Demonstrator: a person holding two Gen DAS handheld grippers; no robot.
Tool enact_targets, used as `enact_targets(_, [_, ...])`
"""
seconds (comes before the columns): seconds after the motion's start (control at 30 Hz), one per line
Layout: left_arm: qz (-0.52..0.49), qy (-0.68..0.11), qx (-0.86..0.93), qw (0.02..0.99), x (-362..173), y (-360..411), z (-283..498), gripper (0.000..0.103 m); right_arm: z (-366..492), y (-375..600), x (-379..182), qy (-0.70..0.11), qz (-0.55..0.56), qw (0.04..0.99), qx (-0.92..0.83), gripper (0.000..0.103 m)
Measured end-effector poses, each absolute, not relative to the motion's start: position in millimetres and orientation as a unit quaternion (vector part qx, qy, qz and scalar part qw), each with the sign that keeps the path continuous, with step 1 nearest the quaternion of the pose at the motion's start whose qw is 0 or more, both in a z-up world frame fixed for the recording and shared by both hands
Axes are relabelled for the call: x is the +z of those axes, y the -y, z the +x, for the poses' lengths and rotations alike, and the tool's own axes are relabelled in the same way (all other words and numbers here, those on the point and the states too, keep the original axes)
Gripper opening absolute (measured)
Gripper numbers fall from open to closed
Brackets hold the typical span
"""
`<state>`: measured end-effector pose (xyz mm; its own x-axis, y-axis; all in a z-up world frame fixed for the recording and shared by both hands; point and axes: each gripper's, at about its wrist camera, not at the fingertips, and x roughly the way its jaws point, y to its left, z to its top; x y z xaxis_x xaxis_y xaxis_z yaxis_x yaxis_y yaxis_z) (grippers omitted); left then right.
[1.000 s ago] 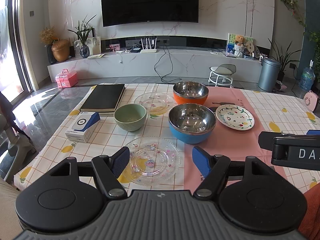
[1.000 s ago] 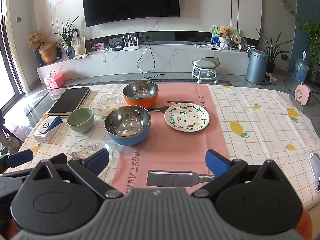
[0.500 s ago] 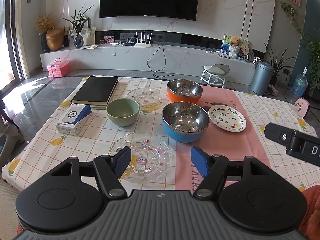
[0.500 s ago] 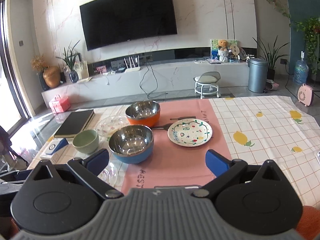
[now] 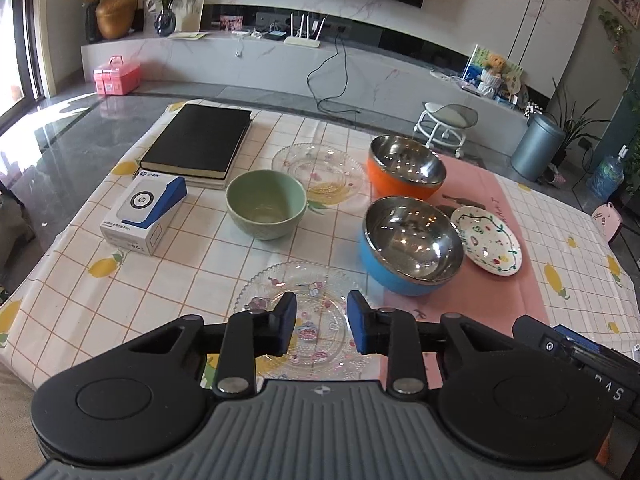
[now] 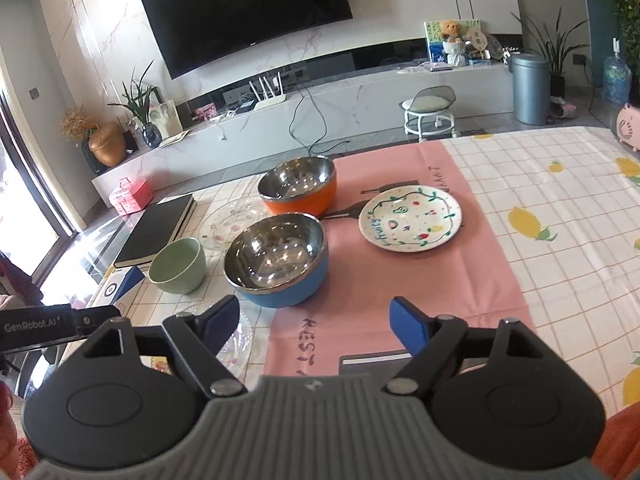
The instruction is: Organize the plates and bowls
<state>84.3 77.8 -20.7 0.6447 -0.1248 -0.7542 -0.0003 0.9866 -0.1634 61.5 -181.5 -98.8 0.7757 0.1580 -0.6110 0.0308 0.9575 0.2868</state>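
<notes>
A clear glass plate (image 5: 280,292) lies nearest me; my left gripper (image 5: 322,328) hovers over it, open with a narrow gap, empty. A second glass plate (image 5: 318,166) lies farther back. A green bowl (image 5: 266,204), a blue steel bowl (image 5: 412,248), an orange steel bowl (image 5: 404,168) and a painted white plate (image 5: 488,240) stand around. My right gripper (image 6: 316,324) is wide open and empty, just short of the blue bowl (image 6: 280,260). The painted plate (image 6: 410,222), orange bowl (image 6: 300,186) and green bowl (image 6: 178,260) show beyond it.
A black book (image 5: 198,140) and a white-blue box (image 5: 144,214) lie at the table's left. A pink mat (image 6: 400,280) covers the middle of the checked tablecloth (image 6: 560,220). The table's near edge is below both grippers.
My left gripper's jaws have narrowed and it has tilted down over the near glass plate. My right gripper has moved forward toward the blue bowl, still wide open.
</notes>
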Motion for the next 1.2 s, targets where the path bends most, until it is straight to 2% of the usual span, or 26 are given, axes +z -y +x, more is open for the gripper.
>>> enact_targets(0.07, [-0.072, -0.437, -0.029, 0.896, -26.9, -87.7, 97.1, 0.026, 71.8, 172.3, -108.6, -0.339, 0.140, 0.929, 0.053, 0.061])
enact_targets(0.1, [-0.067, -0.447, -0.026, 0.891, -31.2, -93.0, 104.2, 0.022, 77.7, 168.0, -114.6, -0.345, 0.141, 0.926, 0.062, 0.060])
enact_targets(0.3, [-0.030, -0.510, -0.042, 0.858, -64.6, -113.6, 133.4, 0.024, 115.2, 147.0, -154.4, -0.391, 0.169, 0.898, 0.112, 0.037])
enact_targets(0.57, [0.002, -0.550, -0.096, 0.829, -109.4, -124.3, 156.9, 0.028, 152.2, 125.5, -199.5, -0.453, 0.195, 0.858, 0.143, 0.036])
enact_targets(0.83, [-0.044, -0.553, -0.125, 0.823, -128.2, -138.7, 164.4, 0.028, 164.3, 125.2, -216.6, -0.463, 0.215, 0.847, 0.150, 0.035])
enact_targets(0.9, [-0.054, -0.550, -0.128, 0.823, -130.4, -140.9, 165.1, 0.028, 166.0, 126.3, -217.0, -0.462, 0.218, 0.846, 0.151, 0.030])
enact_targets(0.97, [-0.064, -0.547, -0.129, 0.824, -133.0, -143.1, 165.8, 0.025, 168.8, 126.9, -219.7, -0.464, 0.224, 0.843, 0.153, 0.016])
enact_targets(1.03, [-0.076, -0.542, -0.126, 0.827, -133.7, -145.8, 166.4, 0.022, 169.9, 128.3, -222.1, -0.462, 0.237, 0.841, 0.152, 0.015])
enact_targets(1.1, [-0.084, -0.539, -0.123, 0.829, -134.5, -147.6, 166.2, 0.021, 169.9, 129.5, -223.6, -0.460, 0.235, 0.843, 0.148, 0.008])
enact_targets(1.2, [-0.091, -0.538, -0.119, 0.830, -134.2, -148.2, 166.2, 0.018, 168.9, 131.2, -224.6, -0.459, 0.241, 0.842, 0.150, 0.007])
